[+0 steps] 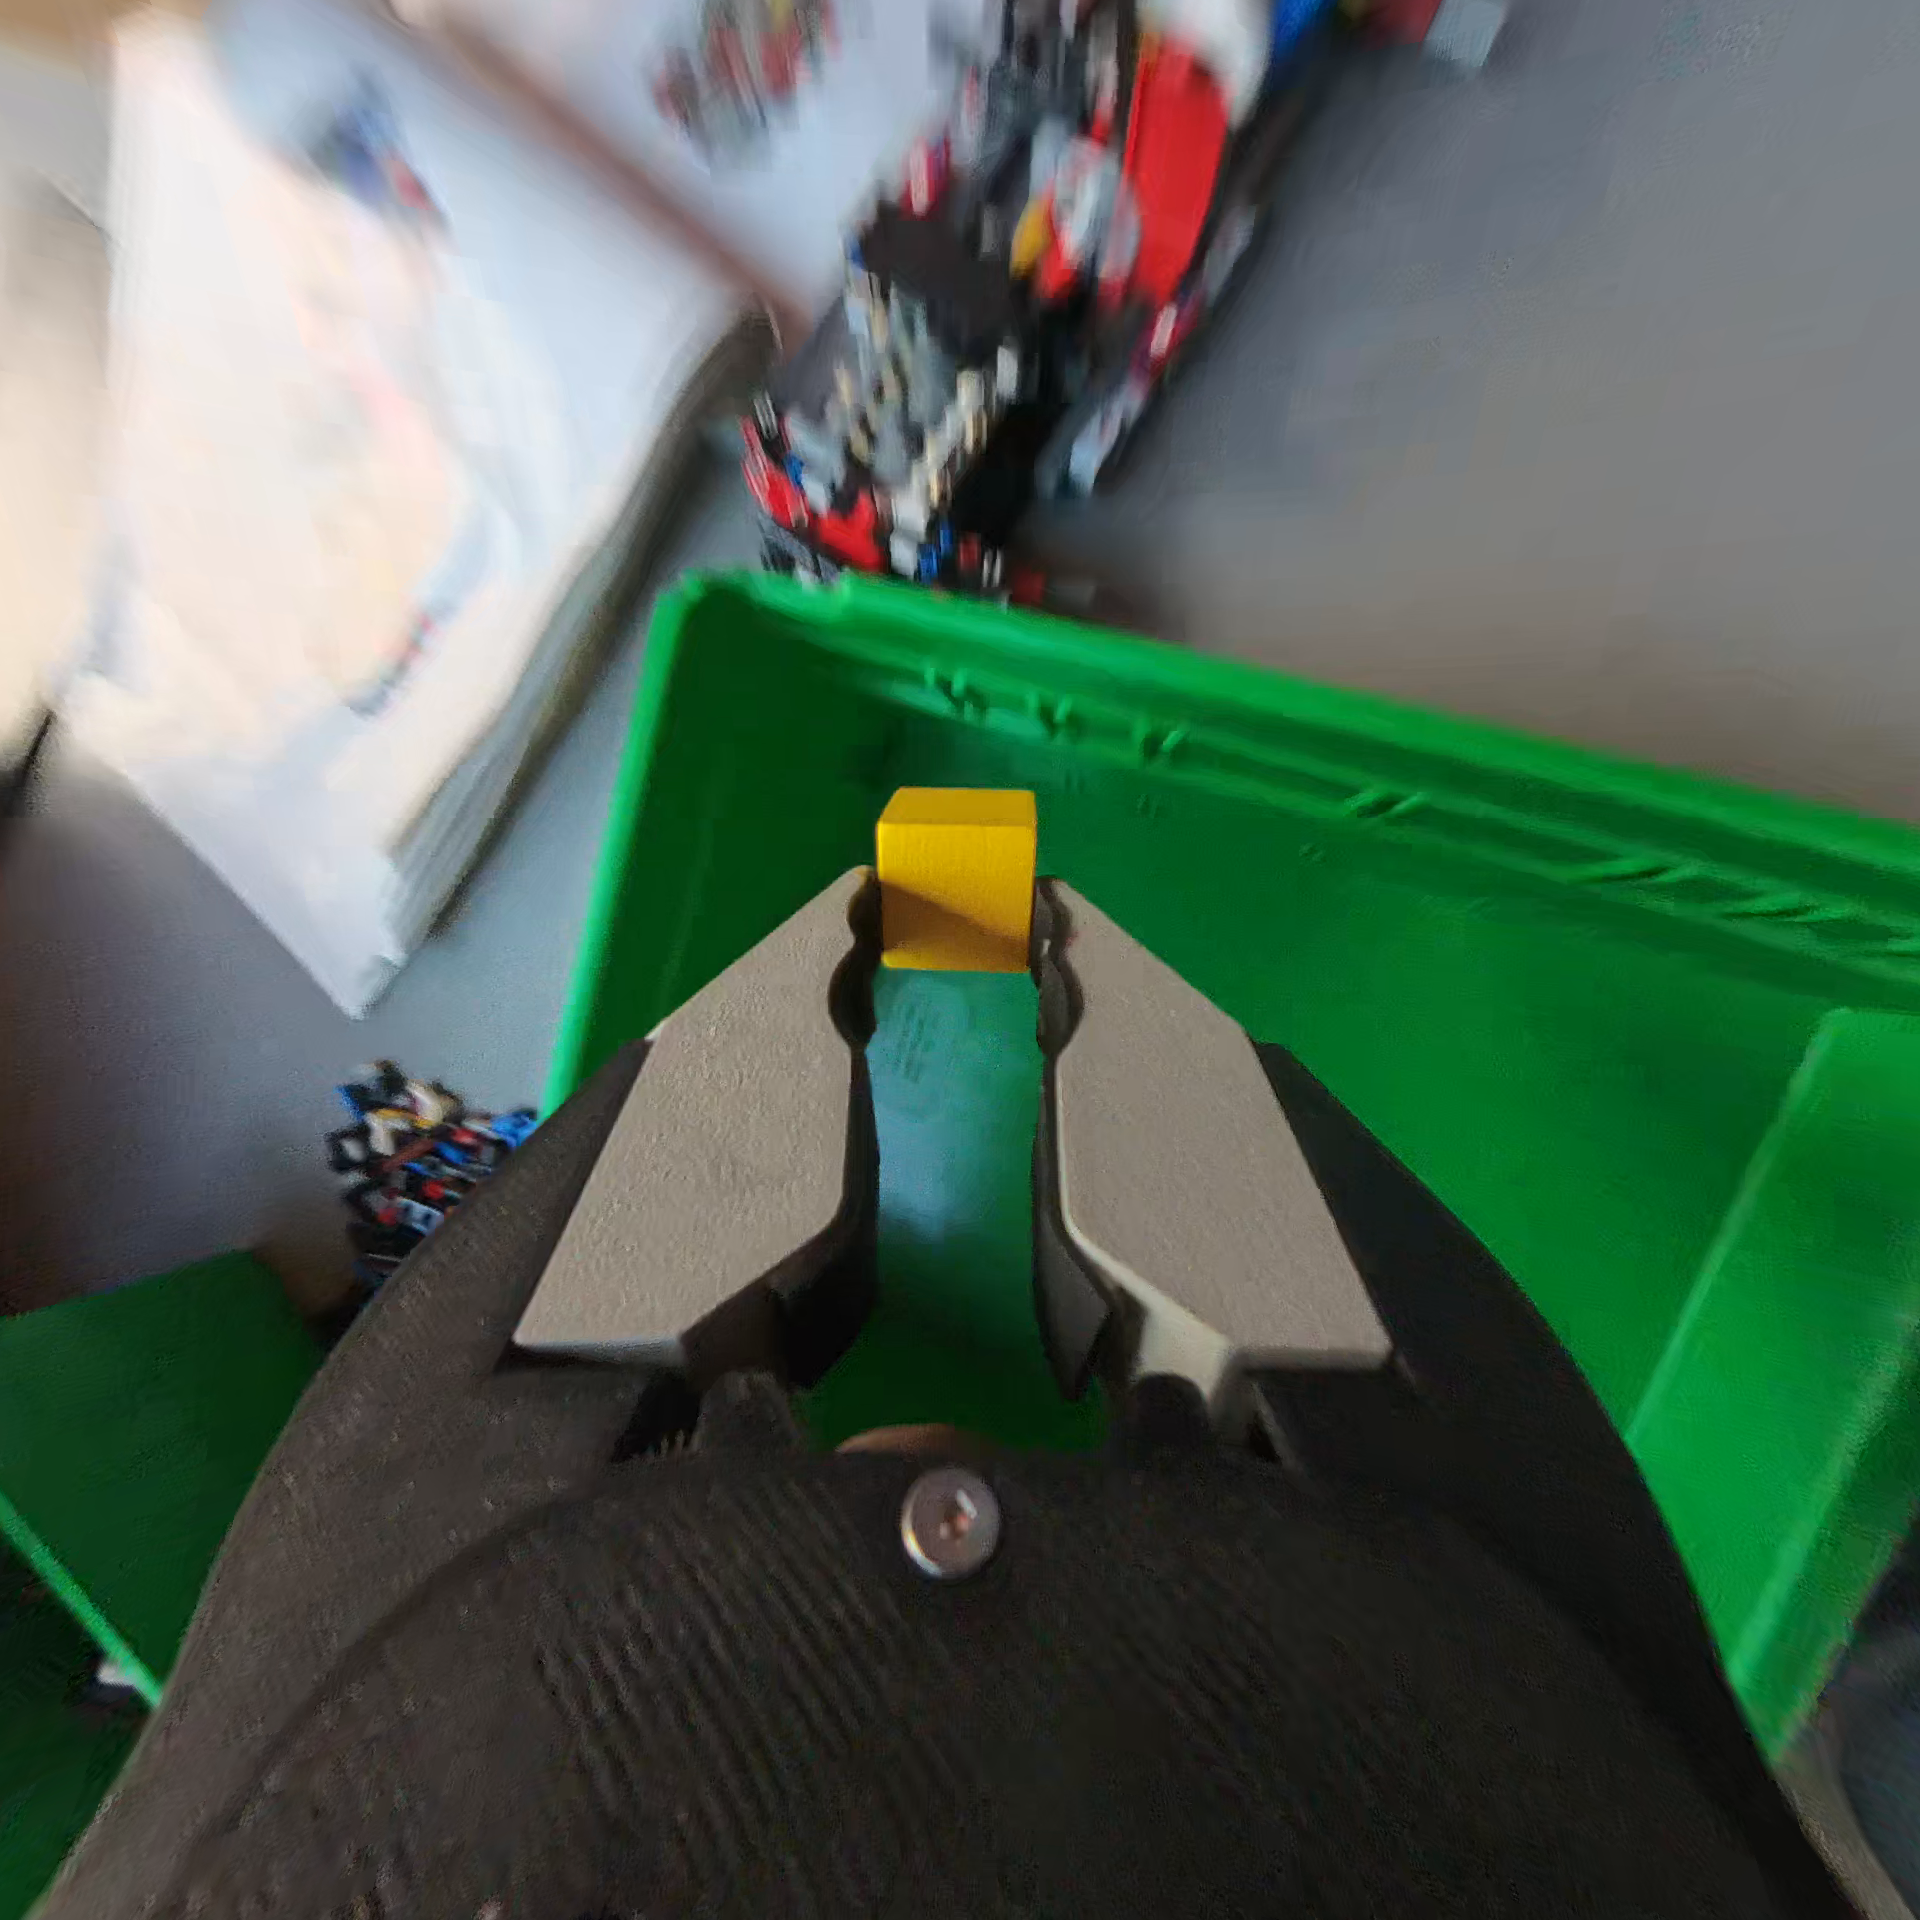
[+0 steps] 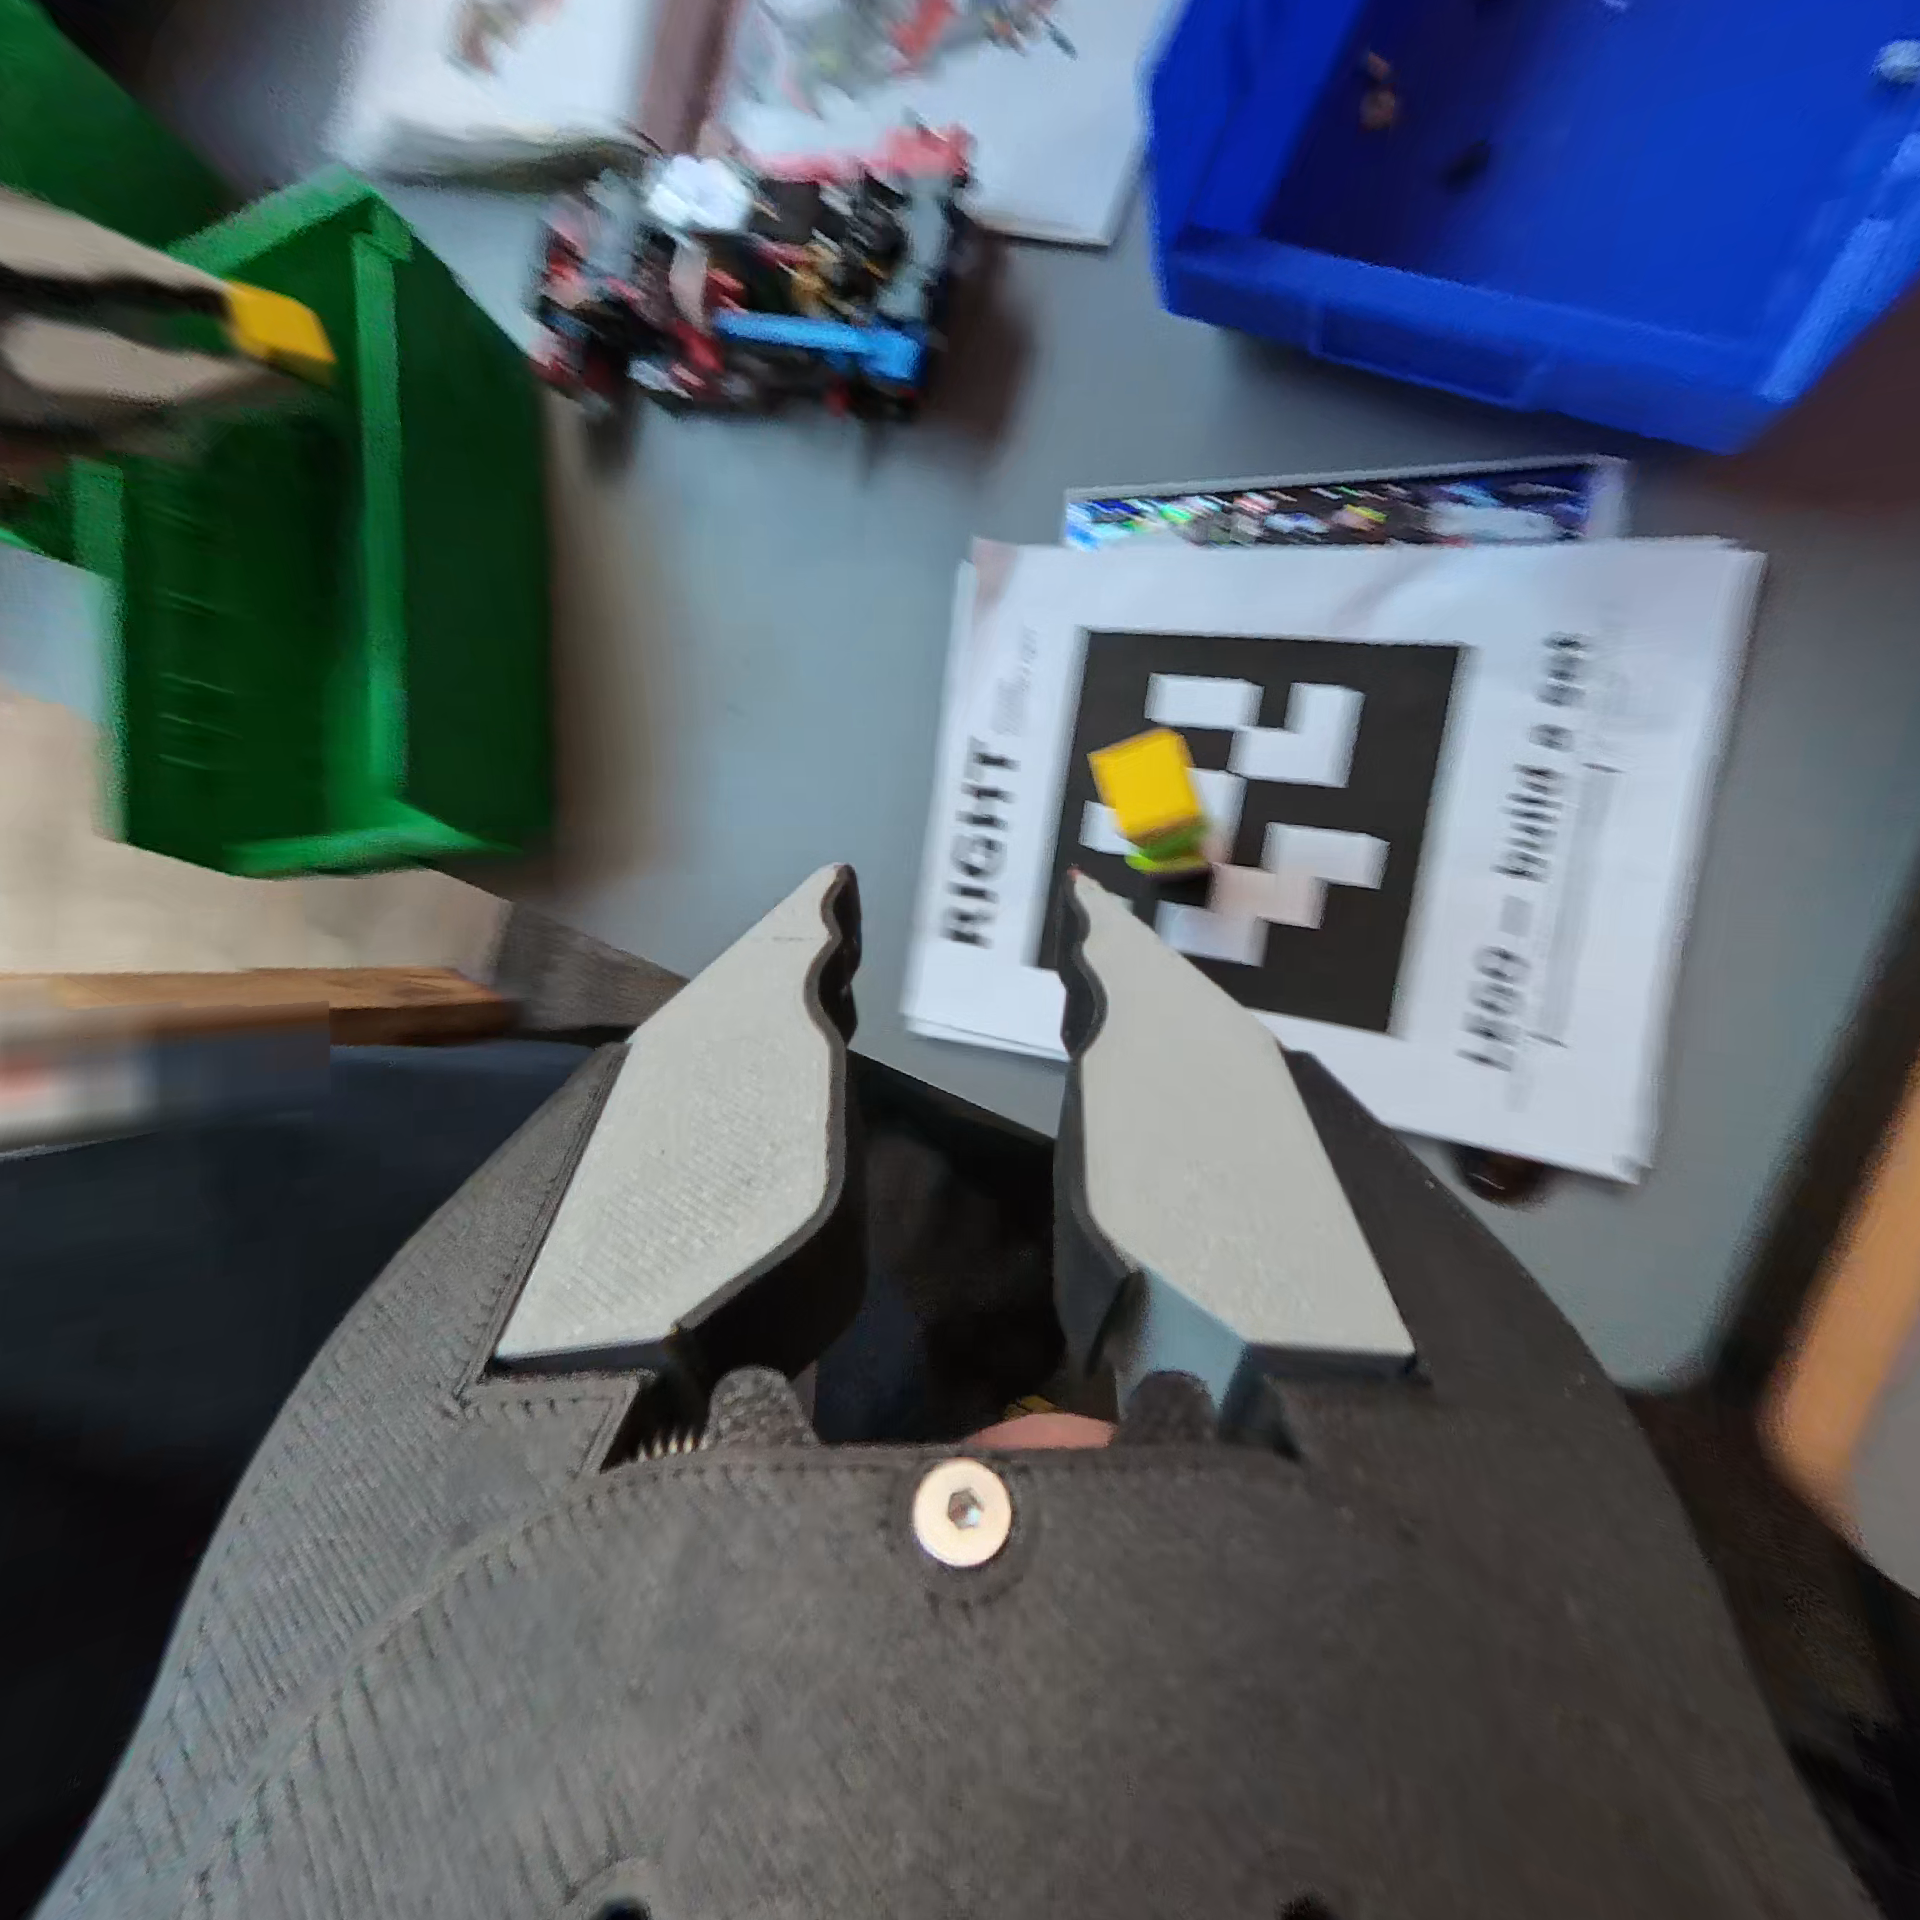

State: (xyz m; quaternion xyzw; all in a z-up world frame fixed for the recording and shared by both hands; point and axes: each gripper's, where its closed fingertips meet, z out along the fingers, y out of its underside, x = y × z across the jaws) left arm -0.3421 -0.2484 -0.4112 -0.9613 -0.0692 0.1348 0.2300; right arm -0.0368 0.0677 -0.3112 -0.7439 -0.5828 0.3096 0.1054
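The left tool [image 1: 956, 925] has a small yellow block [image 1: 956, 883] pinched between its two tips, and both pads press on the sides of the block. The block sticks out forward past the tips and hangs above the inside of a green bin [image 1: 1351, 935]. In the right wrist view the same tool [image 2: 234, 322] appears far to the left with the block above this bin [image 2: 312, 623].

The right tool [image 2: 961, 894] stands partly open and holds nothing. Just ahead of it and a little to the right, a small stack with a yellow block on a green piece [image 2: 1148, 800] stands on a printed sheet [image 2: 1558, 935] on the grey counter [image 2: 748, 675]. The stack is apart from the tips and leans slightly. The right tool is the nearer one to it.

Farther off lie a model of many small bricks [image 2: 758, 281] and a blue bin [image 2: 1507, 208].
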